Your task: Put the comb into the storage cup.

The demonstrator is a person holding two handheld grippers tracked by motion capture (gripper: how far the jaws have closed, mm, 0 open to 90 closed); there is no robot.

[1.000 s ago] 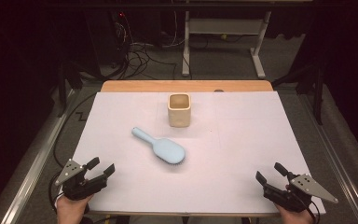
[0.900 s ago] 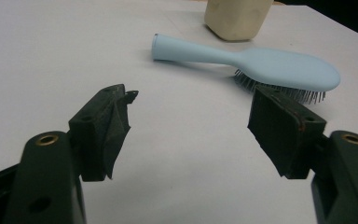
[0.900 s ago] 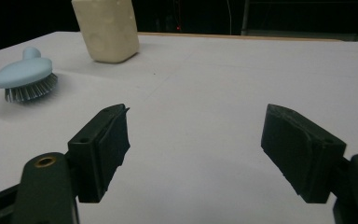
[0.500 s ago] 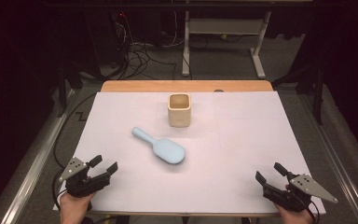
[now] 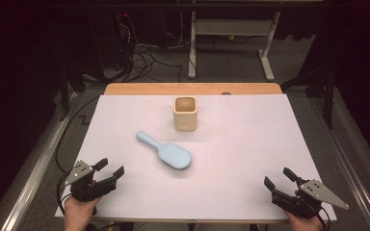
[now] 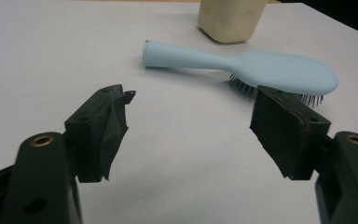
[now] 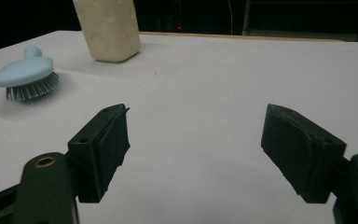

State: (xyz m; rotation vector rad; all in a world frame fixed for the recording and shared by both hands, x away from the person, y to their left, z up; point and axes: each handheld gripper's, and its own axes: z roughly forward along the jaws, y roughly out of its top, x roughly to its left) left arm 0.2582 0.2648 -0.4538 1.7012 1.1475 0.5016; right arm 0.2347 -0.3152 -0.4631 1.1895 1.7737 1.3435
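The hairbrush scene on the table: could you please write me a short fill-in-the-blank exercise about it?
1. The light blue hairbrush lies with its bristles facing ____.
2. The cream cup stands ____, its opening facing up.
3. The left gripper and the right gripper both have their jaws ____, with nothing between them.
4. In the high view, the hairbrush lies nearer the ____ gripper.

Missing words: down; upright; open; left

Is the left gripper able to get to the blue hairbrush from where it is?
Probably yes. The left gripper has its jaws open and aimed toward the hairbrush, which lies bristles down on bare white table with nothing between them. The cup stands behind it, out of the way.
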